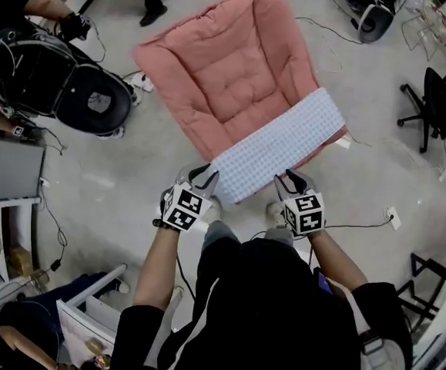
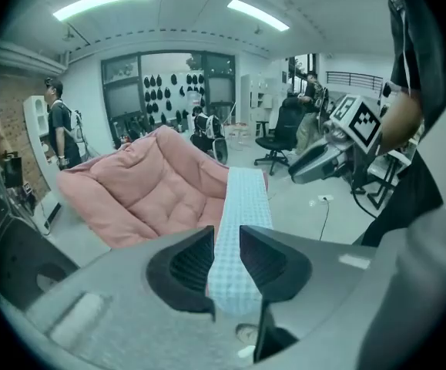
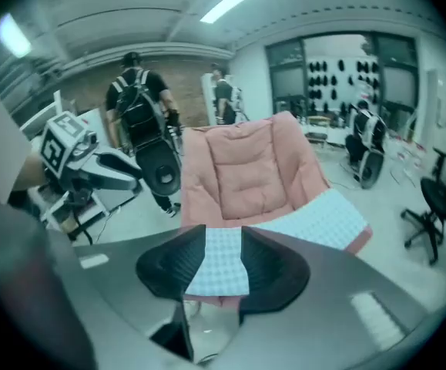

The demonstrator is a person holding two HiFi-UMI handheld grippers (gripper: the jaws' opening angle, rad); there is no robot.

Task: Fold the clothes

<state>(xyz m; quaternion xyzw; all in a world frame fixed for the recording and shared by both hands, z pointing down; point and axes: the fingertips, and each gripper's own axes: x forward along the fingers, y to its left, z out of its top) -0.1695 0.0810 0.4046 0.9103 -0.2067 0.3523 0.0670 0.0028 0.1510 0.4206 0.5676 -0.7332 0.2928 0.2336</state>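
White waffle-textured cloth (image 1: pixel 280 141) lies as a long narrow band across the near edge of a pink quilted padded cushion (image 1: pixel 238 60), which sits on the grey floor (image 1: pixel 115 183). The band covers most of that edge, from the cushion's near-left corner to its near-right corner, where the far end overhangs a little.

Left gripper (image 1: pixel 199 177) is clenched on the band's short near-left end; in the left gripper view the cloth (image 2: pixel 242 199) runs straight away from the pinched jaws (image 2: pixel 226 257), alongside the cushion (image 2: pixel 153 191). Right gripper (image 1: pixel 293 179) is grasping the near long edge, roughly mid-length; in the right gripper view fabric fills the gap between its jaws (image 3: pixel 223 260), and the rest of the cloth (image 3: pixel 326 222) trails off to the right over the cushion (image 3: pixel 253 160).

Progress: looks part-folded, since it is already a narrow strip and probably doubled lengthwise at least once. Still left, by my read: fold end to end into a compact stack and set it down.

Orientation: long axis diagonal in the head view, lower-left to upper-right, parallel to the cushion's near edge. Cloth is flat, not bunched.
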